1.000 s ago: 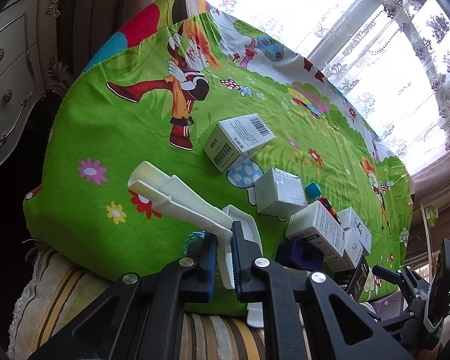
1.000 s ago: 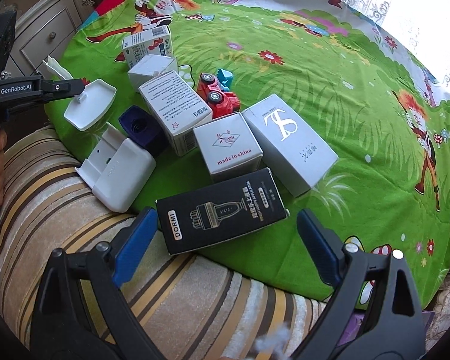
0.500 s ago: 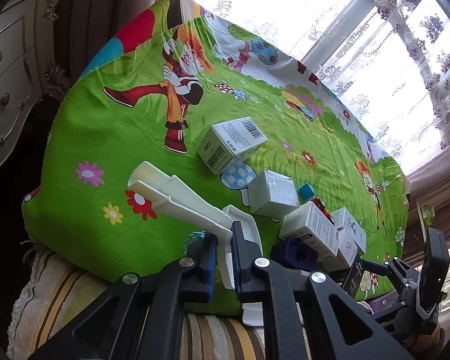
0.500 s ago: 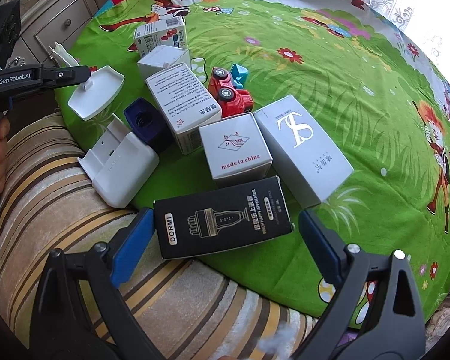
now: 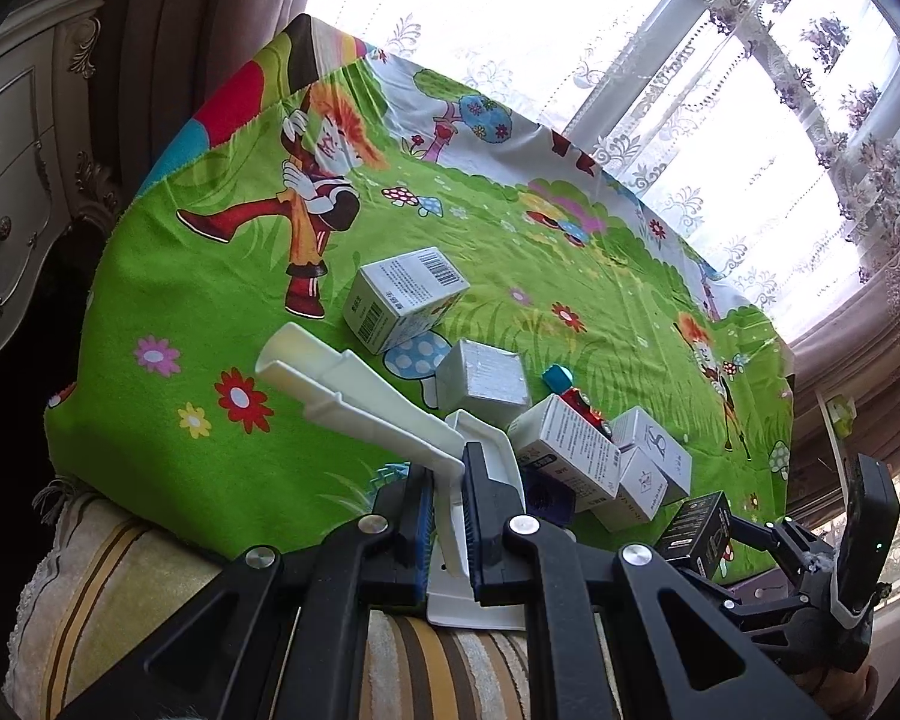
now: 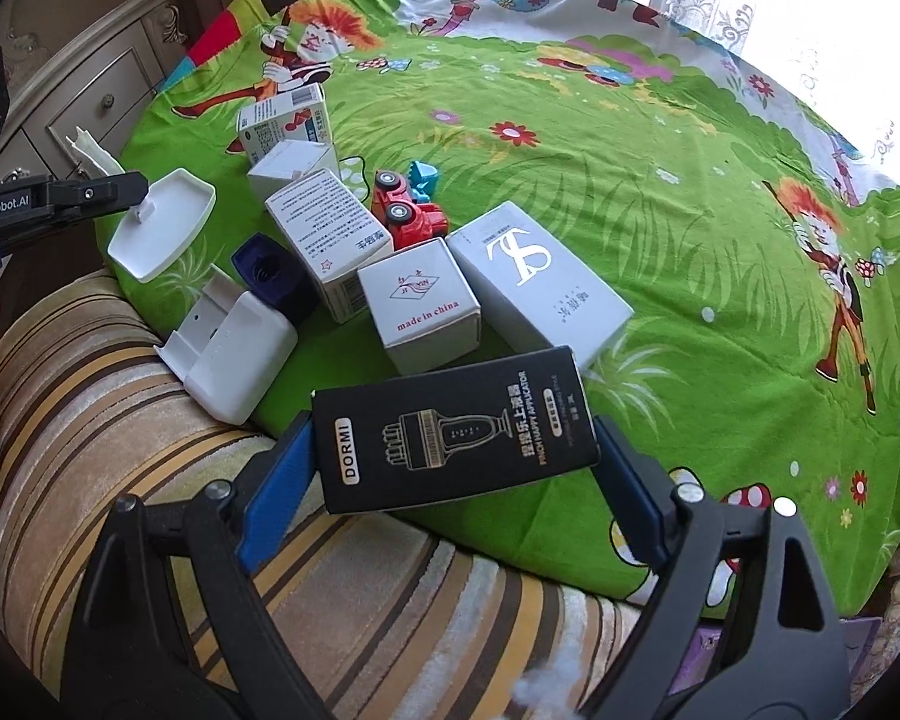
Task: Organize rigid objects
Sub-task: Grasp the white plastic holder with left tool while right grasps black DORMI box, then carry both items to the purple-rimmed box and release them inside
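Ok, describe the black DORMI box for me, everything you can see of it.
The black DORMI box is a long, flat carton that looks like matte cardboard, printed in gold with an applicator drawing, "DORMI" on a pale label at one end, and Chinese and English text at the other. It lies face up, closed and undented, over the near edge of the green cartoon cloth and the striped cushion. It sits lengthwise between the blue pads of the right gripper, whose jaws have just been closing onto its ends.

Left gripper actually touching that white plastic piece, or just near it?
Touching. Left wrist view: the left gripper is shut on the white plastic piece, with both blue pads pressed against its thin tab and no gap visible.
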Tool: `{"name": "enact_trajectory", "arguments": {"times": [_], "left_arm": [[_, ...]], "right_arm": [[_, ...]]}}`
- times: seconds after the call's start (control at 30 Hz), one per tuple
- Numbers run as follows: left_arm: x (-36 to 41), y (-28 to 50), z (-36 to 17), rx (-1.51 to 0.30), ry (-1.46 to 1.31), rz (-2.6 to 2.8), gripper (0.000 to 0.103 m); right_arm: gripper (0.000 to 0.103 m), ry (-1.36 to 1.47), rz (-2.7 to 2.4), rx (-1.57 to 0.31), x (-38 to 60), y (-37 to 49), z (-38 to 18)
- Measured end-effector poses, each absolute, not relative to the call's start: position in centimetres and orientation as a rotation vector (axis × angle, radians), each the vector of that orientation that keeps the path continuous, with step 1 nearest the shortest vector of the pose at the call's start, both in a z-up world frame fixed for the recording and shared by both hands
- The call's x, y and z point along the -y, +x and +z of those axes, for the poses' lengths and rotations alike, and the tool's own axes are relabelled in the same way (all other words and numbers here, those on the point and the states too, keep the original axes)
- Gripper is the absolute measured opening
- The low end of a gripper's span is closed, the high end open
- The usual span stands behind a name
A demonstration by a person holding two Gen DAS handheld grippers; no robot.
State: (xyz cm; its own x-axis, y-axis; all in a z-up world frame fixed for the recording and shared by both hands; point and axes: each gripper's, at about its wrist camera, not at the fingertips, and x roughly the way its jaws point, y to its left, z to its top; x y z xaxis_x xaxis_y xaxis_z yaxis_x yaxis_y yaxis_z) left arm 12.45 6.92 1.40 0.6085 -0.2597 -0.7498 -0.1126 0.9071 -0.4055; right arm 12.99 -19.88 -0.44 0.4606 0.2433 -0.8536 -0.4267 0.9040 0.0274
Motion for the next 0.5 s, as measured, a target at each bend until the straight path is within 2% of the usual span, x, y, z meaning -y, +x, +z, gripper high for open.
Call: {"name": "enact_trajectory", "arguments": {"times": [0.23, 0.5], "left_arm": [[-3.4, 11.8, 3.5, -0.894, -0.405, -0.155, 0.01], [3.9, 10.8, 4.5, -0.916, -0.339, -0.302, 0.01]], "right_arm": [[0.09, -0.103, 0.316, -0.94, 23.9, 10.5, 1.8], [0.09, -0.003, 0.187, -0.908, 30.9, 7.7, 2.9]]}}
